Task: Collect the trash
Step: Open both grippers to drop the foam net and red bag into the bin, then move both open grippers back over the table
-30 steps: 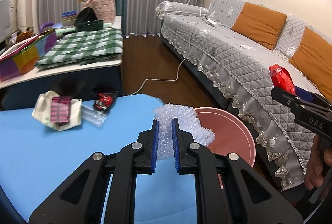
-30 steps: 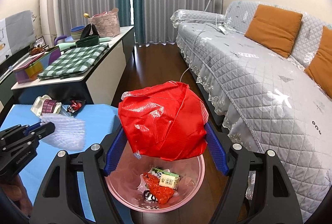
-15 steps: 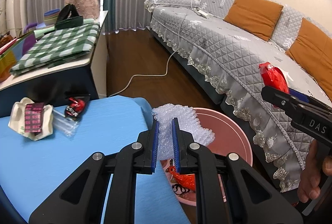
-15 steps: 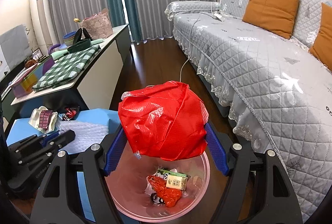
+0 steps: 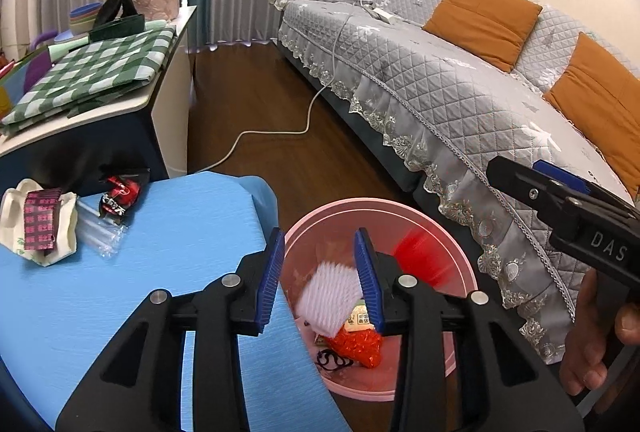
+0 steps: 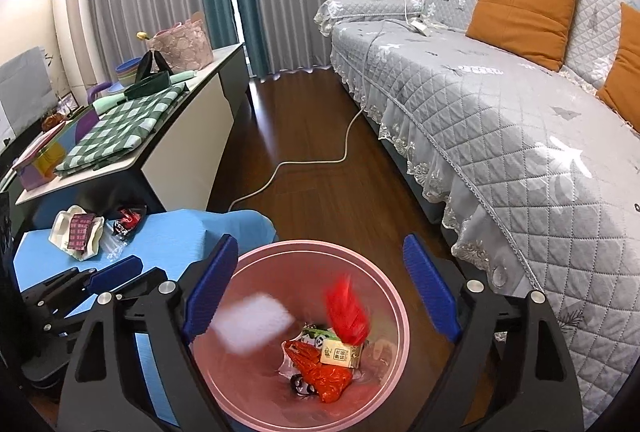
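A pink bin (image 5: 460, 264) (image 6: 360, 264) stands on the floor beside the blue table (image 5: 160, 252). My left gripper (image 5: 318, 272) is open above the bin's left rim. My right gripper (image 6: 320, 296) is open over the bin and also shows in the left wrist view (image 5: 536, 179). The bubble wrap (image 5: 328, 294) (image 6: 252, 324) and the red bag (image 5: 424, 258) (image 6: 348, 312) are blurred, falling into the bin. Other wrappers (image 6: 324, 372) lie at the bin's bottom. On the table lie a white wrapper with a pink packet (image 5: 38, 224), a clear bag (image 5: 100, 232) and a red-black wrapper (image 5: 122, 189).
A grey sofa (image 5: 460, 71) with orange cushions runs along the right. A white cable (image 5: 272, 133) crosses the wooden floor. A low cabinet (image 5: 100, 71) with a green checked cloth and bowls stands behind the table.
Both grippers opened. The bubble wrap left the left gripper and the red bag left the right one; both are dropping into the bin.
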`<action>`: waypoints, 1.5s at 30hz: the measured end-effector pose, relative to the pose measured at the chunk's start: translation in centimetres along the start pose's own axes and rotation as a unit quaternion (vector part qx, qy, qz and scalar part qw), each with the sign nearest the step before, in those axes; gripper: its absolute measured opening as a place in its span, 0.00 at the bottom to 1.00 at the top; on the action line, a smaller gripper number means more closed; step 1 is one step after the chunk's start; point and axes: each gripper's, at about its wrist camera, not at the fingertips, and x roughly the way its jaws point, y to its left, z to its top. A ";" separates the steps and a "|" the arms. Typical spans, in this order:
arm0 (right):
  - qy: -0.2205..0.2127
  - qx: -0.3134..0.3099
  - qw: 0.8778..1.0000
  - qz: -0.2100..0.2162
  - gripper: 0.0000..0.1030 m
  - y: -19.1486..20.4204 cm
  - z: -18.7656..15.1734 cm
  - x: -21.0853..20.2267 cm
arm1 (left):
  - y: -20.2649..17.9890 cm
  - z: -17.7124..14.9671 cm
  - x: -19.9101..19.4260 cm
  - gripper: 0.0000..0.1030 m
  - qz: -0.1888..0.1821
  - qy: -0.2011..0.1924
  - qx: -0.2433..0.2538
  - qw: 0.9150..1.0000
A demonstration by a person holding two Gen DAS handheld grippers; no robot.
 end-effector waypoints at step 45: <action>-0.008 -0.034 0.992 0.125 0.55 17.1 -2.0 3.6 | 23.0 -6.9 -8.4 0.35 0.129 -0.073 -0.126 0.981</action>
